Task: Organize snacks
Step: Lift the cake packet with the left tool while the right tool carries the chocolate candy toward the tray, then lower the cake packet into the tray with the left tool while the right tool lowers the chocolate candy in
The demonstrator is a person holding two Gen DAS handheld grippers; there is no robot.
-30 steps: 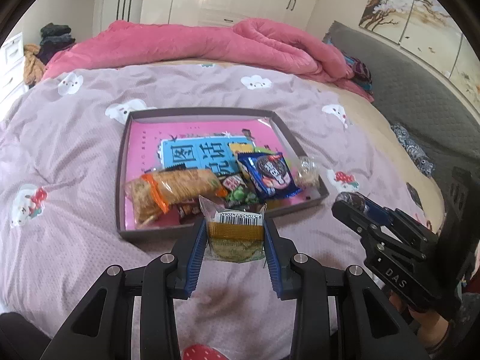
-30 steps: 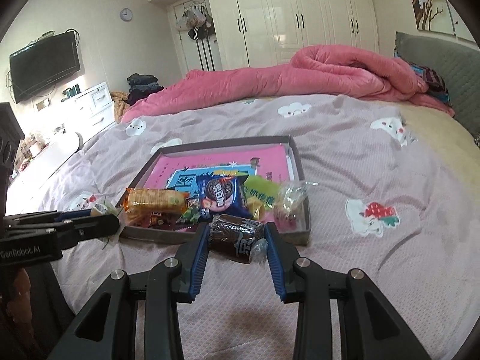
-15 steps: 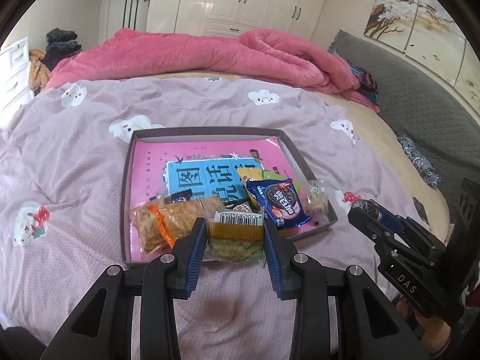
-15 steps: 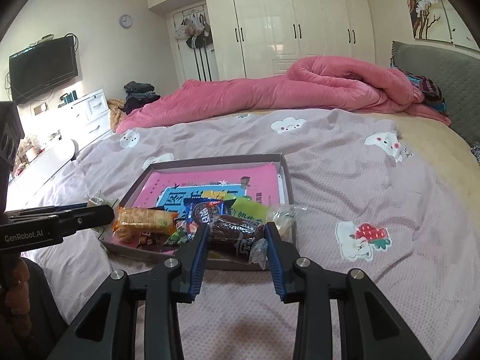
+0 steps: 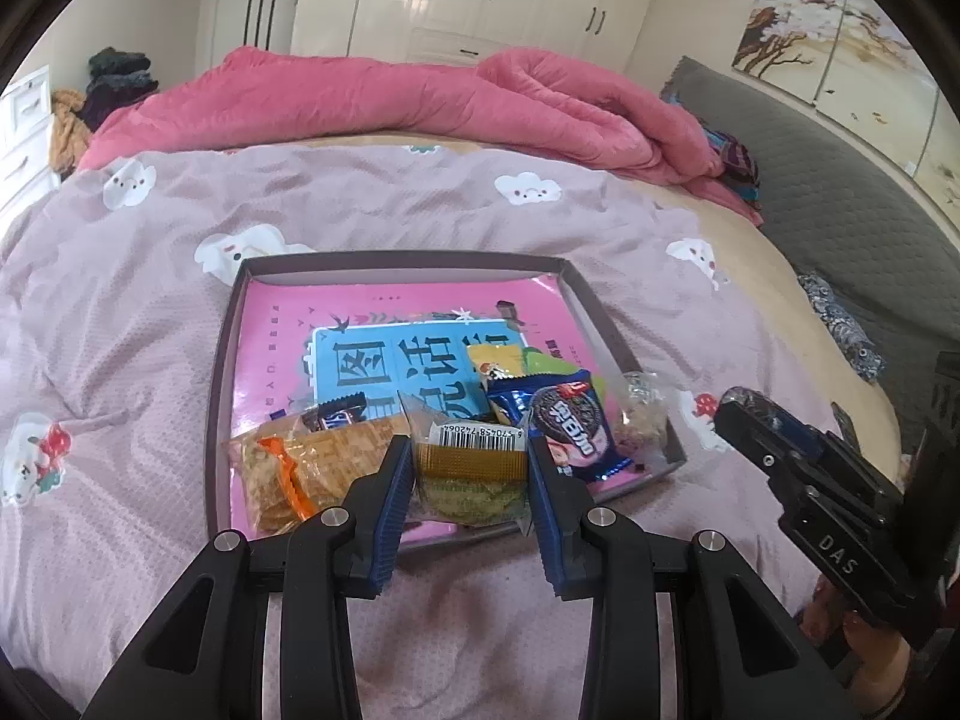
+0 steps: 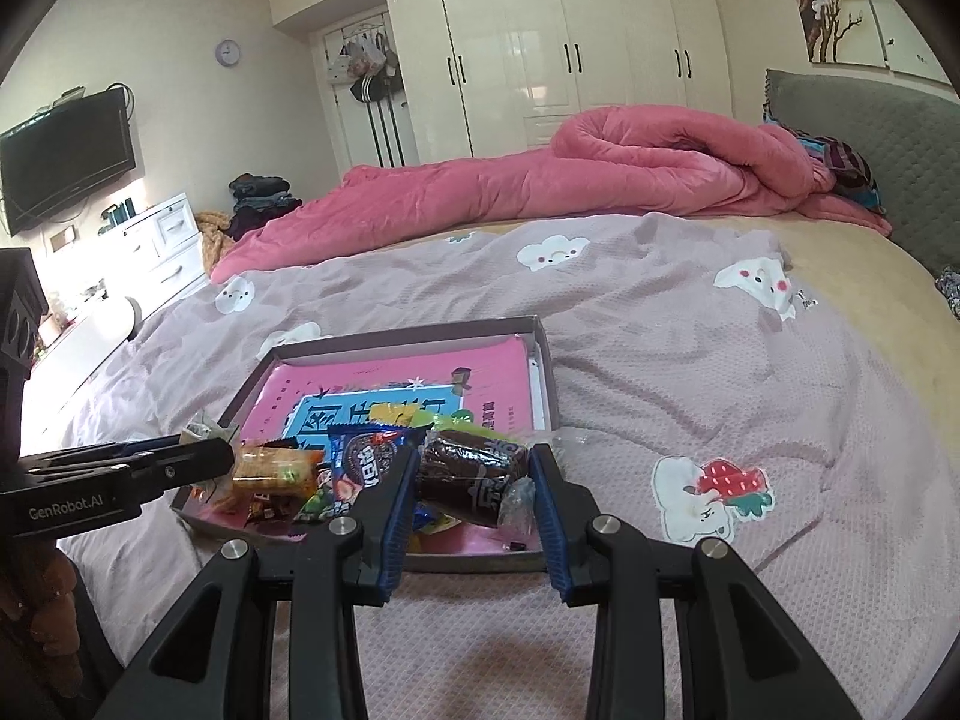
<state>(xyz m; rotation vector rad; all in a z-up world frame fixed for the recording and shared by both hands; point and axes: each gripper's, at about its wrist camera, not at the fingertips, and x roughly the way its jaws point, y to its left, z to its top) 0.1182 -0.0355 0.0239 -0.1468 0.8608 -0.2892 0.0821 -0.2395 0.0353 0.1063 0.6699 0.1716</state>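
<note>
A shallow grey box [image 5: 396,261] lined with a pink and blue sheet lies on the bed. Several snacks sit along its near side: an orange cracker pack [image 5: 300,468], a blue cookie packet [image 5: 567,420], a small chocolate bar [image 5: 339,411]. My left gripper [image 5: 471,468] is shut on a gold and green biscuit packet [image 5: 468,474], held over the box's near edge. My right gripper [image 6: 474,480] is shut on a dark brown wrapped cake [image 6: 474,474], held over the box's [image 6: 420,339] near right corner. Each gripper shows at the edge of the other's view.
The box rests on a lilac bedspread [image 5: 120,330] with cloud prints. A pink duvet [image 6: 570,174] is bunched across the far side of the bed. A grey headboard [image 5: 840,198] stands at the right; white wardrobes and a wall television [image 6: 66,156] lie beyond.
Both grippers, each still holding its snack, have moved forward over the near side of the box, which sits lower and closer in both views than a second ago.
</note>
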